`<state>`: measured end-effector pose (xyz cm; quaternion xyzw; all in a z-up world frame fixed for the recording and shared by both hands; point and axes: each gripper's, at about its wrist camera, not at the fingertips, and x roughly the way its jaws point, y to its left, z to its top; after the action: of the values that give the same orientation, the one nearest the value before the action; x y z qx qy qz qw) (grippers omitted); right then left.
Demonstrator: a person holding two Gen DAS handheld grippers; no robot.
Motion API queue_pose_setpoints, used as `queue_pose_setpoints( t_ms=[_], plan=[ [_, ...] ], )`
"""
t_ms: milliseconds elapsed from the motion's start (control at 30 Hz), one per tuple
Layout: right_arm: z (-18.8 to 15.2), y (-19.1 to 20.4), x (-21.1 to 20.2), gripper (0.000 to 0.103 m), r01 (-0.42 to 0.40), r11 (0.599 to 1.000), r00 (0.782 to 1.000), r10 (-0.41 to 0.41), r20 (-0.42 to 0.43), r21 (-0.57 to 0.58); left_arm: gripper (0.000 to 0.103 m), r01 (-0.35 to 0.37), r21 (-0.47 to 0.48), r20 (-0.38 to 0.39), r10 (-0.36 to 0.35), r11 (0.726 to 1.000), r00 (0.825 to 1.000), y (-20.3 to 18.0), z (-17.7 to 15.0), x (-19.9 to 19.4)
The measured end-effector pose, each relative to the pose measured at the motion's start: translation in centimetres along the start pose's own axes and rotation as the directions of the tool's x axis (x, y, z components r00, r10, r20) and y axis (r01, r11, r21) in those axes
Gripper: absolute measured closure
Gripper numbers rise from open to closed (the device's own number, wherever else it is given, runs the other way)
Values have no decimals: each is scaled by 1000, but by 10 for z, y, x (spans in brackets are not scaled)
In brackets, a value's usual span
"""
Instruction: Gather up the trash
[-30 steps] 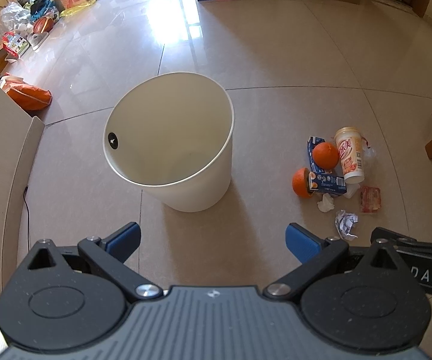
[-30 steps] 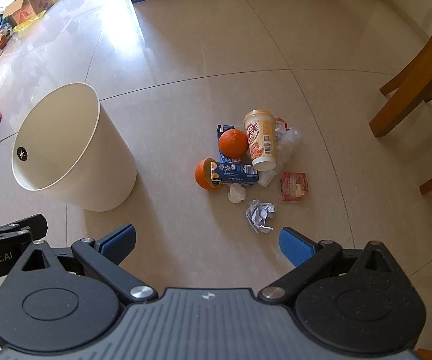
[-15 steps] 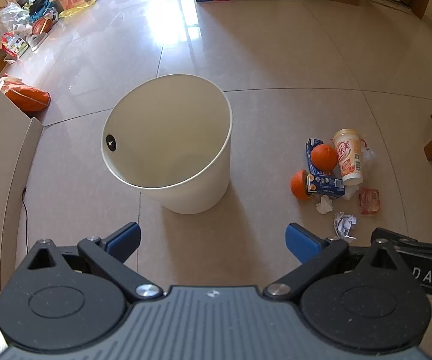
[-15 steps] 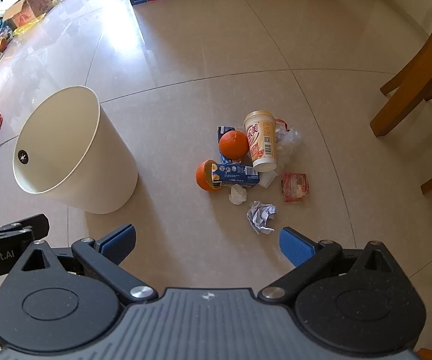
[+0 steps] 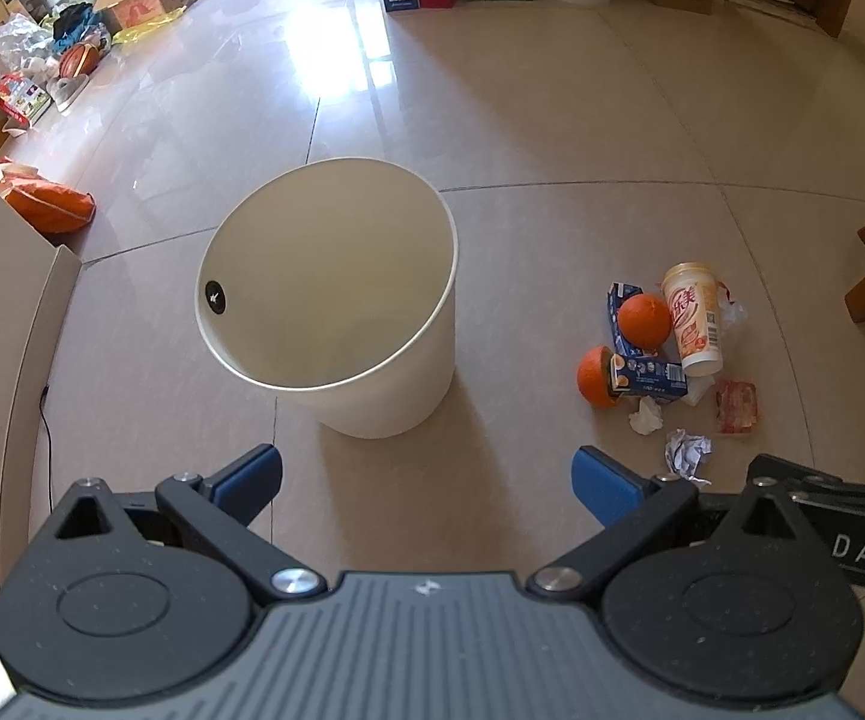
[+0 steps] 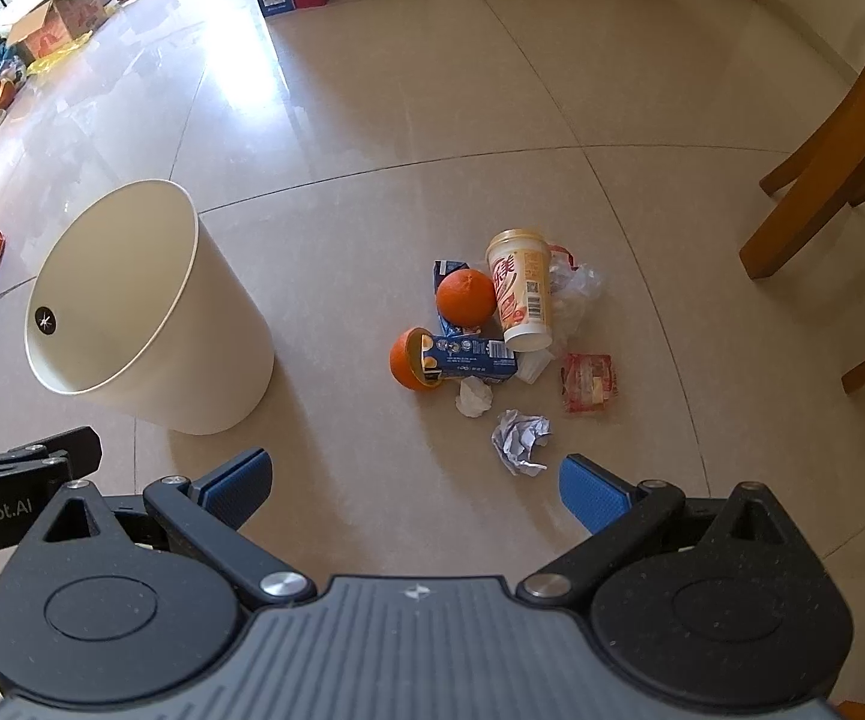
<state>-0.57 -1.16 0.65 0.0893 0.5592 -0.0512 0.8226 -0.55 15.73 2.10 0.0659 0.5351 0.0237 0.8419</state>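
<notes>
- Nearest the cameras: both grippers hang above the floor with fingers spread wide and nothing between them. The left gripper faces the bin, the right gripper faces the trash pile.
- What changed over the last second: not much. Both views have crept a little nearer and lower; in the right wrist view the pile has slid slightly toward the bottom of the frame. Nothing on the floor has moved and the fingers are just as wide as before.
- So this reads as the approach, with no piece collected yet.
- Closest trash to the right gripper is the crumpled paper ball, just ahead of the right finger tip. It looks like the obvious first pick, light and easy to squash.
- Just past it lie a small white tissue wad and a red snack wrapper to the right.
- Next back: a blue carton with one end against an orange half.
- Further back: a whole orange resting on a second blue carton, a tipped-over milk tea cup touching it, and clear plastic behind.
- The white bin stands upright to the left of the pile, well apart, looking empty as far as visible.
- Far back: boxes along the wall, chair legs at right.
</notes>
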Motion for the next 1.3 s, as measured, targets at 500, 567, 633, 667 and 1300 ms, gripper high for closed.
queue_pose_setpoints(
  t_ms=[500, 567, 633, 667, 1300],
  plan=[
    [6, 0, 8, 0, 2, 1000, 1000, -2, 4, -18, 1, 27, 6, 43, -28, 1000, 999, 1, 7, 7],
    [6, 0, 9, 0, 2, 1000, 1000, -2, 9, -23, 1, 28, 8, 44, -29, 1000, 999, 2, 8, 10],
    [7, 0, 10, 0, 3, 1000, 1000, -2, 12, -27, 1, 27, 9, 42, -28, 1000, 999, 1, 9, 13],
    [8, 0, 11, 0, 5, 1000, 1000, -4, 13, -28, 1, 31, 9, 43, -32, 999, 999, 1, 10, 14],
    [25, -9, 34, 0, -24, 996, 997, 30, 68, -89, 1, 46, -25, 41, -45, 999, 998, 8, 25, 39]
  ],
)
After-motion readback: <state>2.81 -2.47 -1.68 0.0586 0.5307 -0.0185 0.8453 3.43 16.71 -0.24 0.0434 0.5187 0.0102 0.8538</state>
